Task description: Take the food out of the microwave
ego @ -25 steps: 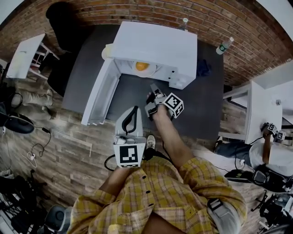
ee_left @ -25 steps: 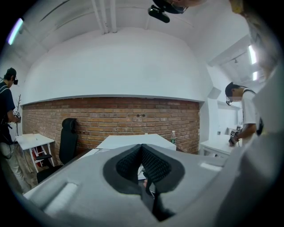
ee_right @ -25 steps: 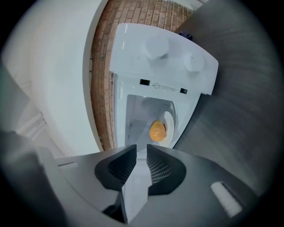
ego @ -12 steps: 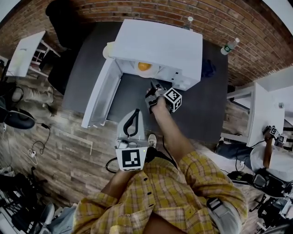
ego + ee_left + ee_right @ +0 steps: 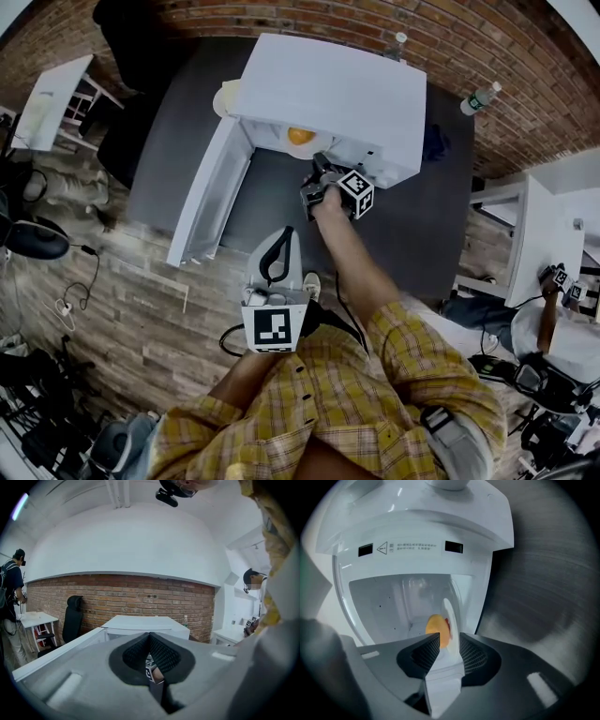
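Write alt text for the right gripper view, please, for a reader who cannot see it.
The right gripper, jaws opening and gripping nothing, aims at orange food on a white plate inside the open microwave. The view is rolled, so the plate stands on edge; a dark grey table fills the right.

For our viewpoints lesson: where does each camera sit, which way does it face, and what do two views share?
Head view: on the person's head, looking steeply down at the open microwave; the plaid shirt, left claw and right claw show.
Left gripper view: on the left claw, facing the microwave and brick wall; its shut jaws show.
Right gripper view: on the right claw, facing the orange food inside; its opening jaws, gripping nothing, show.
Shared: head and right gripper views both show the orange food.
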